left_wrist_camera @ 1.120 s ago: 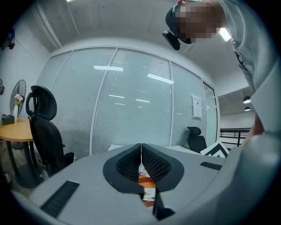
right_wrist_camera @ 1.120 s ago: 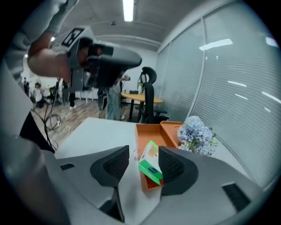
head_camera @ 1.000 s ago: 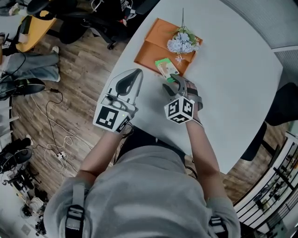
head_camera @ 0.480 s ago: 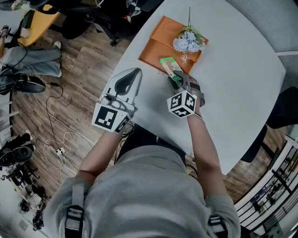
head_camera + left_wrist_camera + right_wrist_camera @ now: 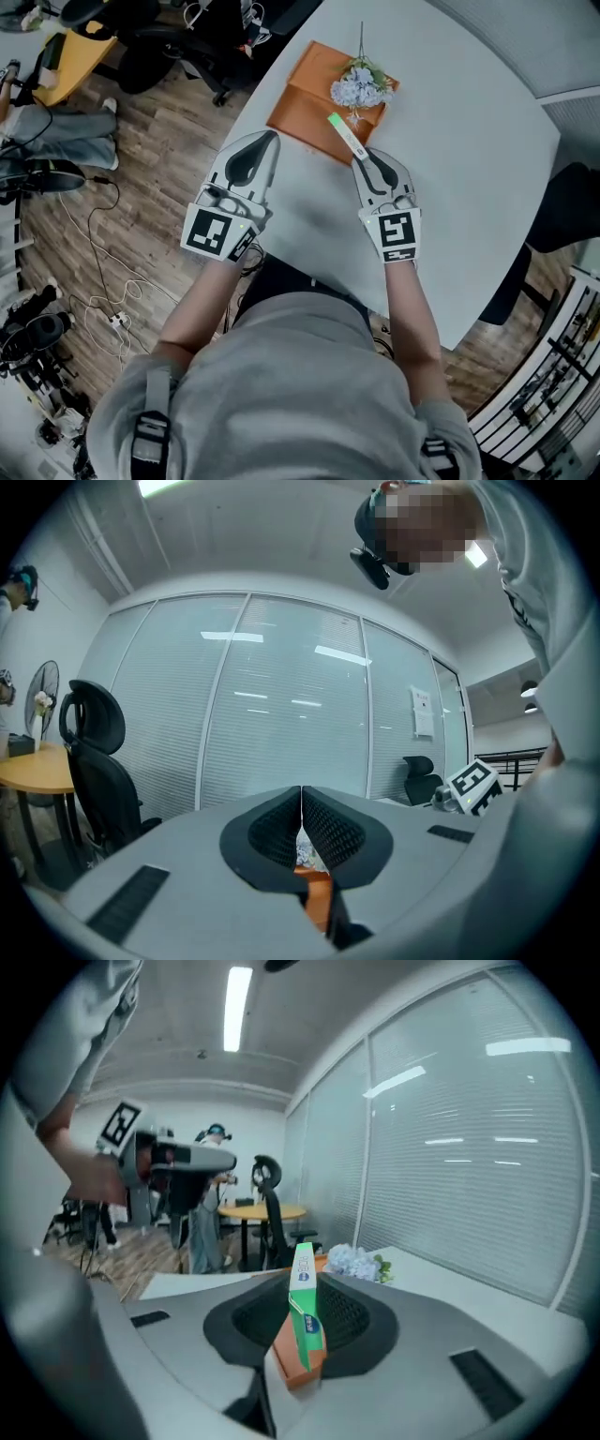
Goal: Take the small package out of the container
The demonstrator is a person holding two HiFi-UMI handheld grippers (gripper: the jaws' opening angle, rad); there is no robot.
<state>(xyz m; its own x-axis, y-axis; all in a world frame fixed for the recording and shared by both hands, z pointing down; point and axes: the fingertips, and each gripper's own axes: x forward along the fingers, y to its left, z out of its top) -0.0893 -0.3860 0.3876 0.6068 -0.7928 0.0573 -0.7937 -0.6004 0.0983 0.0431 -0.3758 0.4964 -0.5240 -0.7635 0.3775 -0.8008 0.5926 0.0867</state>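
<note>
The small green and white package stands on its edge between the jaws of my right gripper, which are closing on it; both pads touch its faces. In the right gripper view the package sticks up out of the jaws, with the orange container just behind and below it. The flat orange container lies at the table's far left, and a bunch of pale artificial flowers rests on it. My left gripper is shut and empty over the table's left edge, pointing at the container.
The white round table stretches to the right and far side. Its curved left edge drops to a wooden floor with cables and black office chairs. A glass partition wall stands behind the table.
The right gripper reached the package lying flat on the container, closed on it and turned level. The package now stands on edge in its jaws. The left gripper barely moved.
</note>
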